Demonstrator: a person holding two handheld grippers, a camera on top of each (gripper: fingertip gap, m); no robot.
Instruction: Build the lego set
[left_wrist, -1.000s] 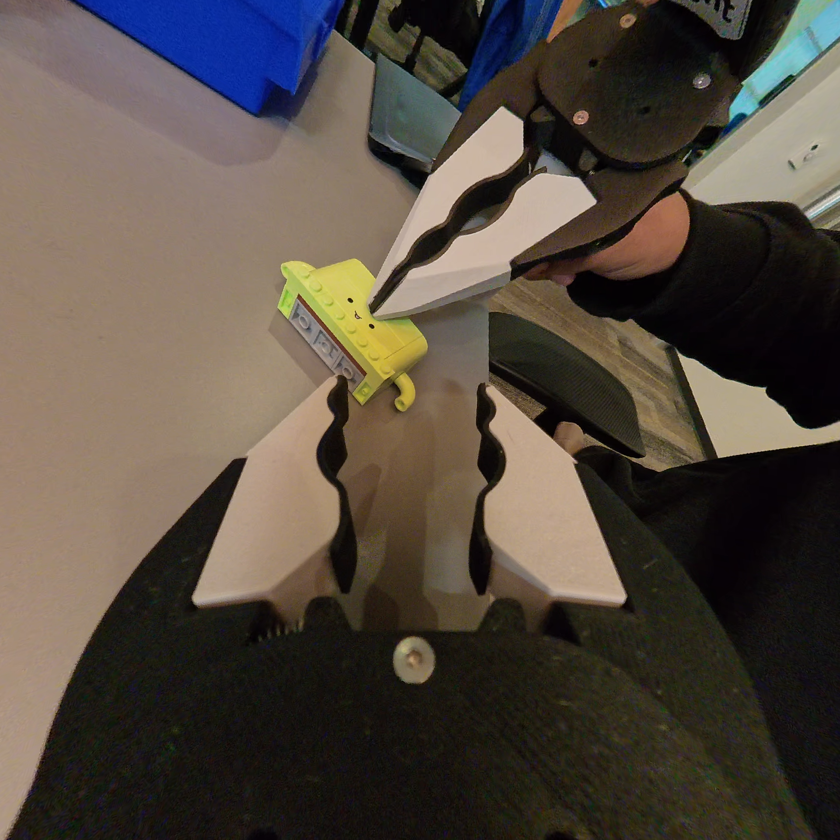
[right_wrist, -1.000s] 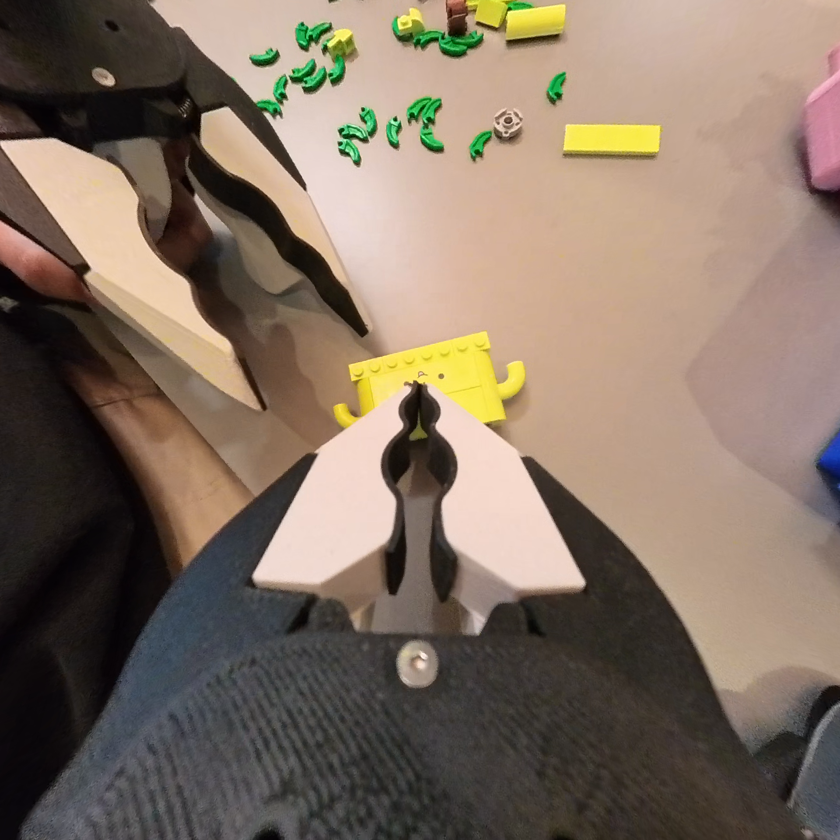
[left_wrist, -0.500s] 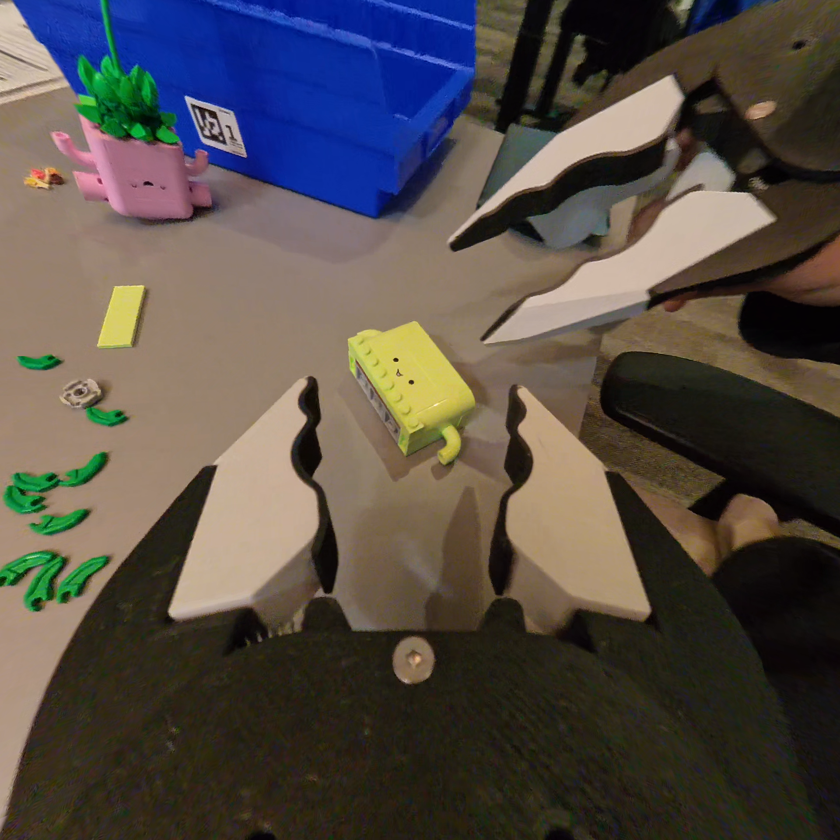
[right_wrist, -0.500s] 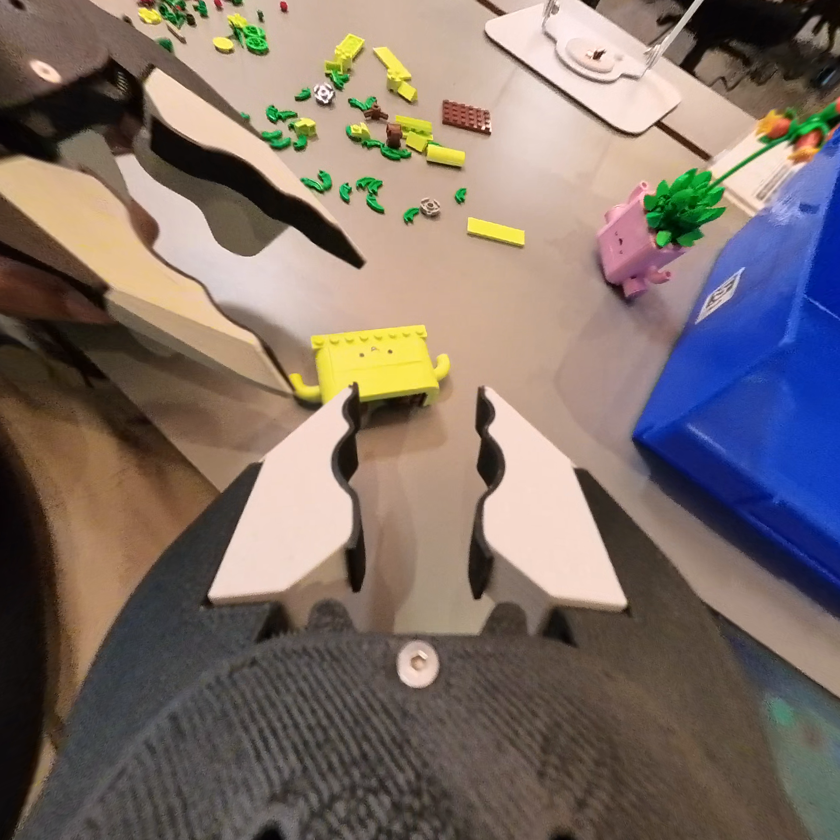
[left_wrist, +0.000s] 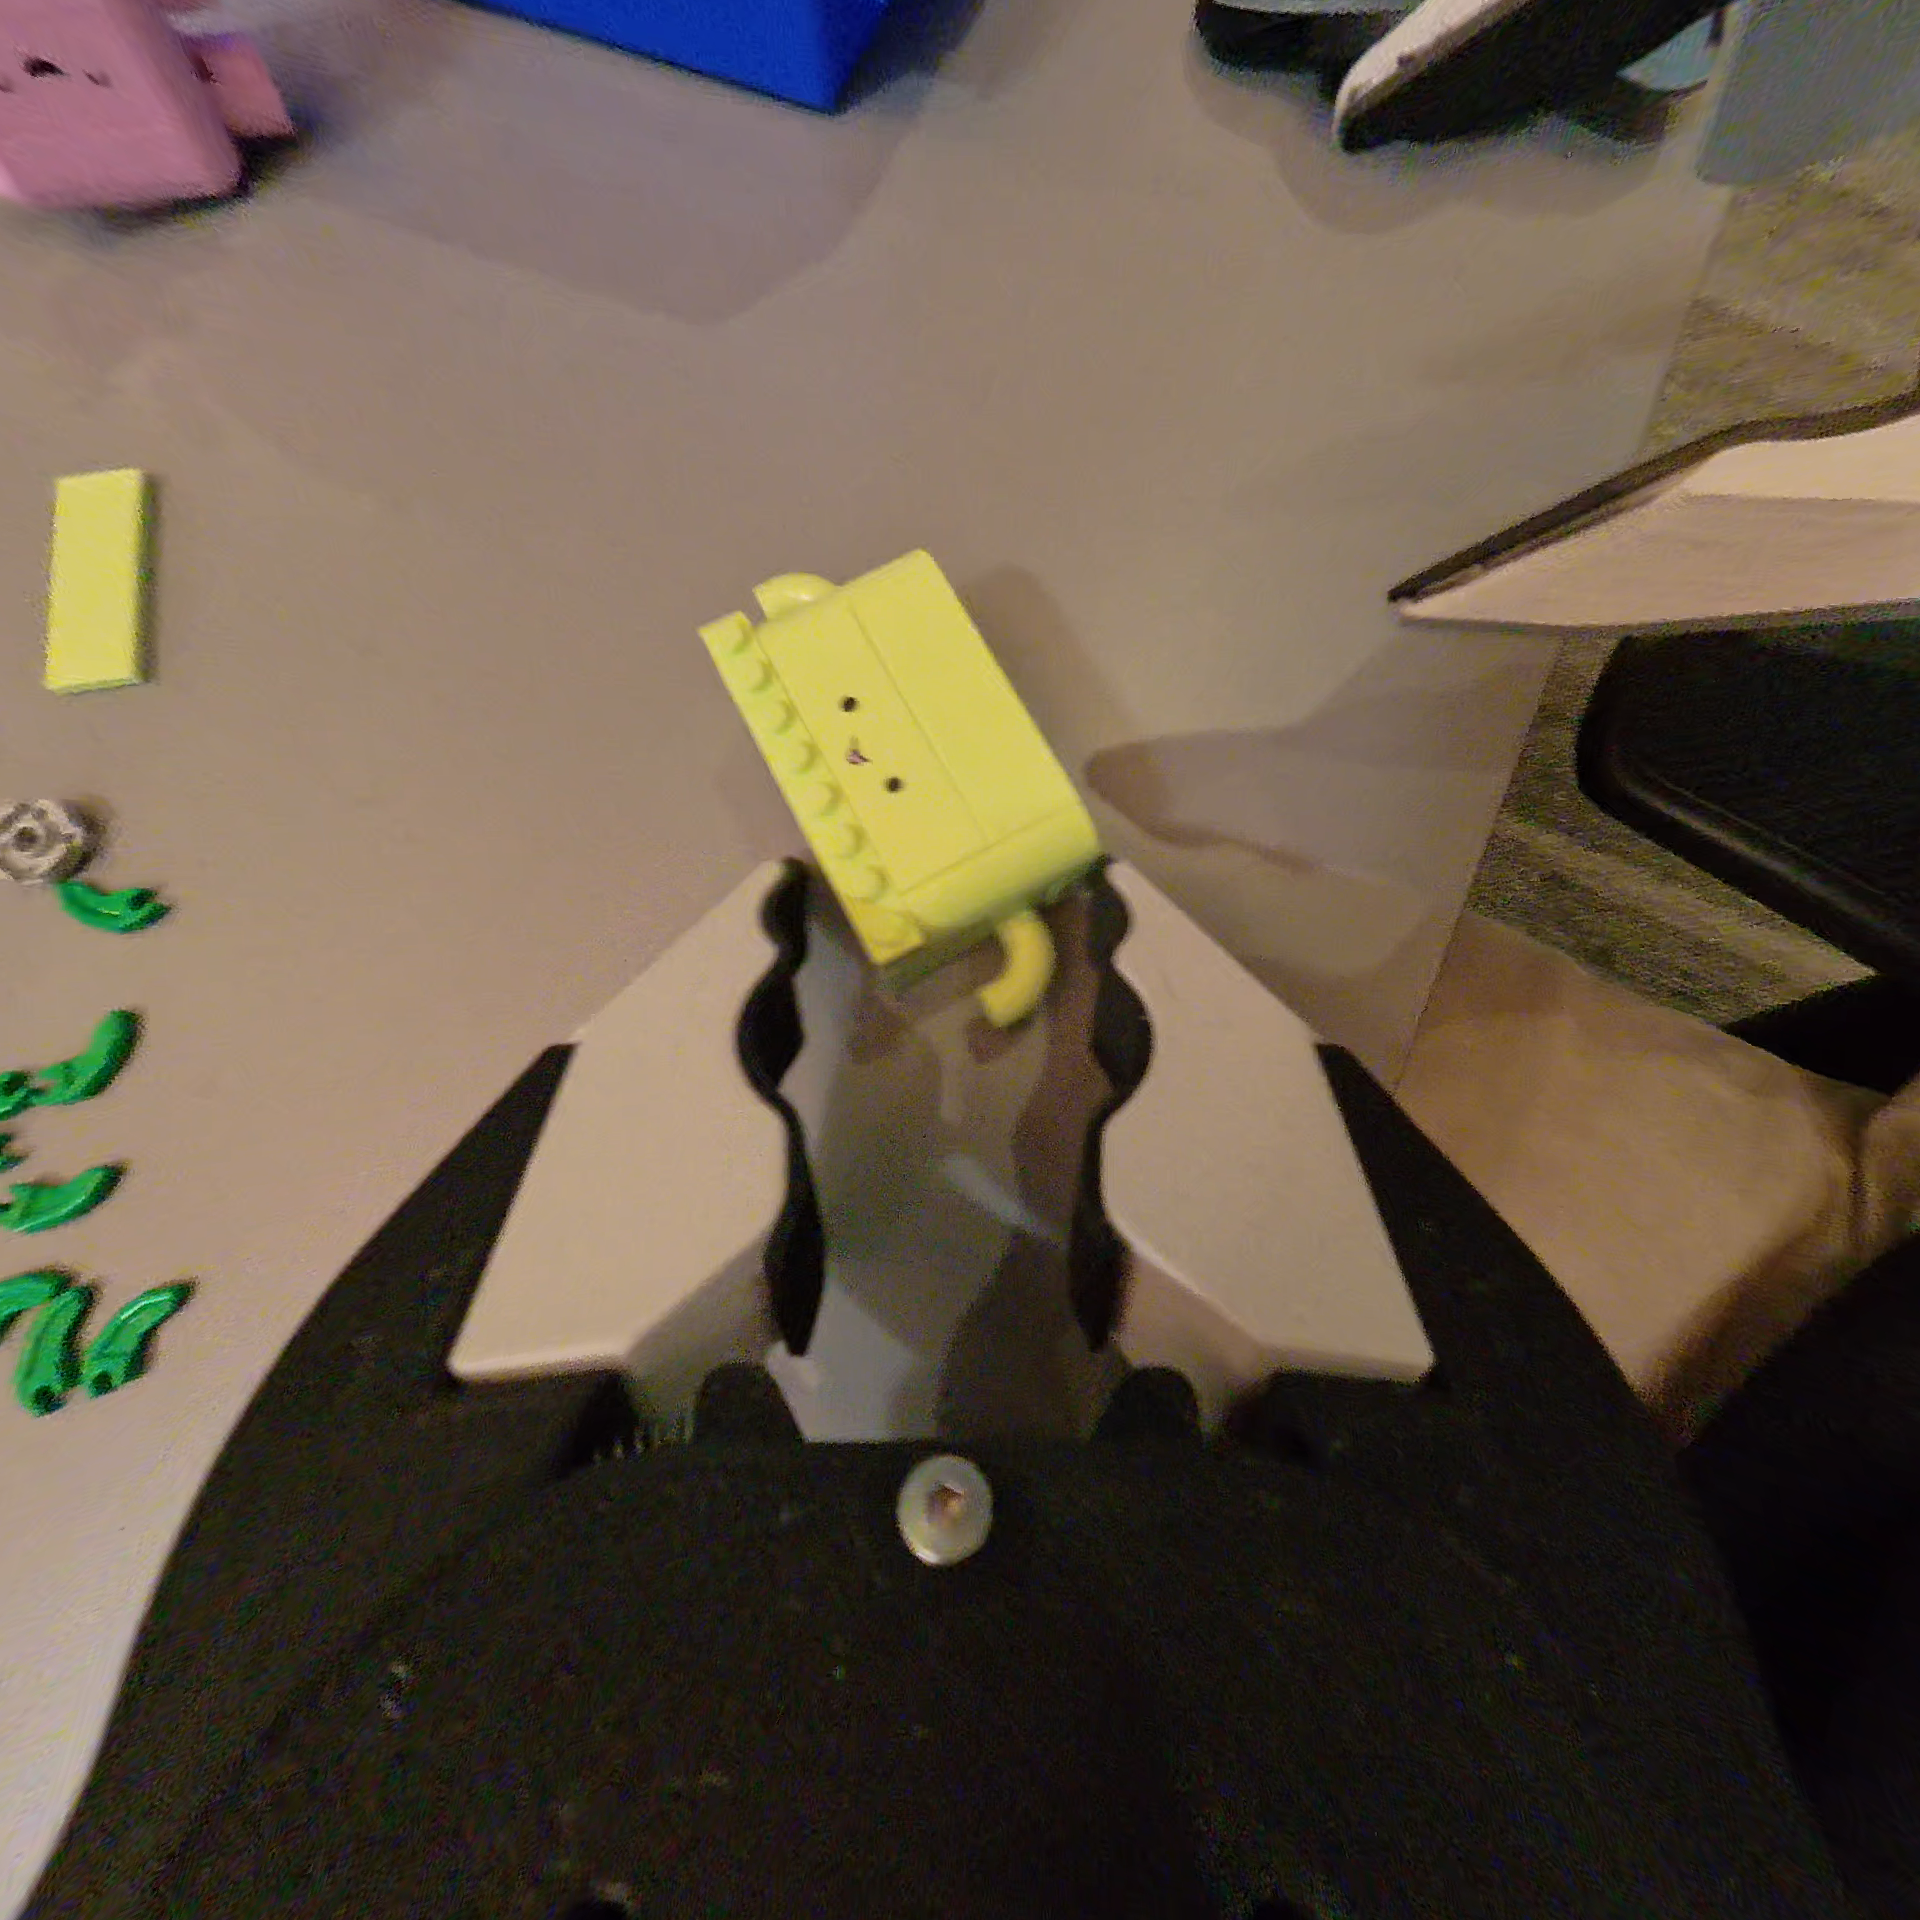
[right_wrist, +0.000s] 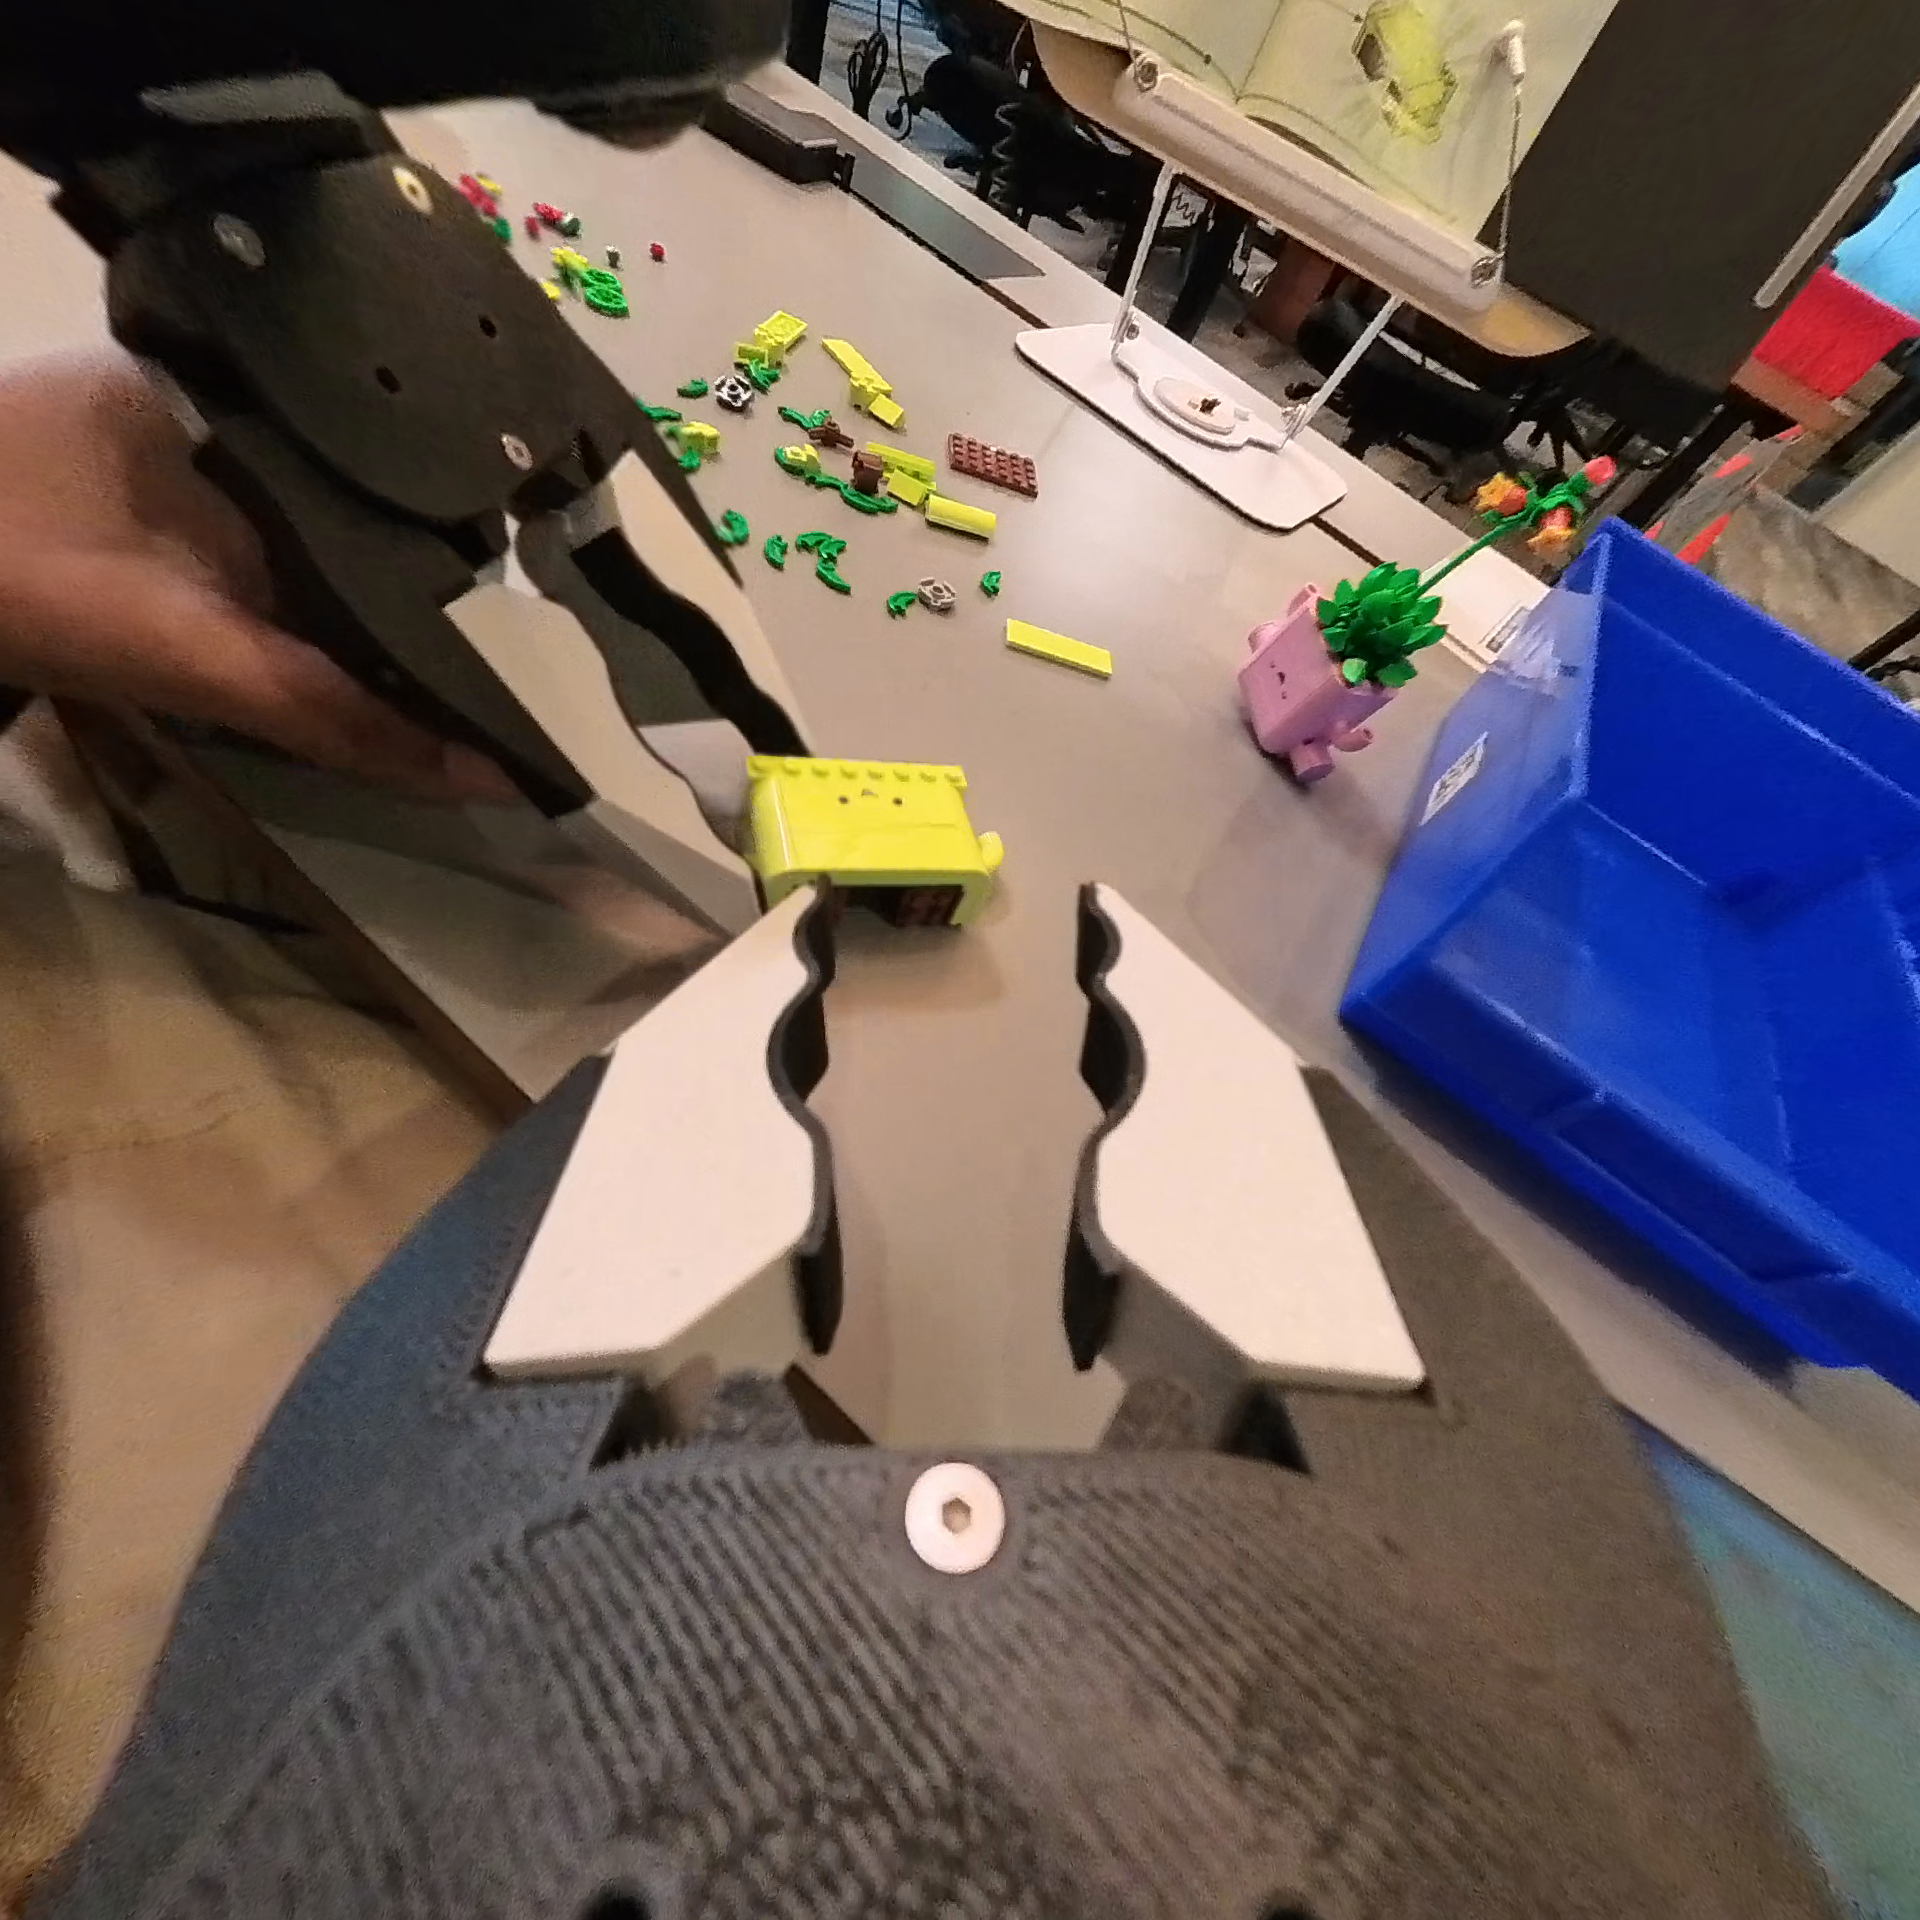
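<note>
Right now the yellow lego pot (left_wrist: 904, 748) lies on its side near the counter (left_wrist: 520, 416) edge, its curved arm between the wide left tongs (left_wrist: 945, 883); closing there could snap the arm off or nudge the pot overboard; the right tongs (right_wrist: 951, 899), also wide, hold nothing.
</note>
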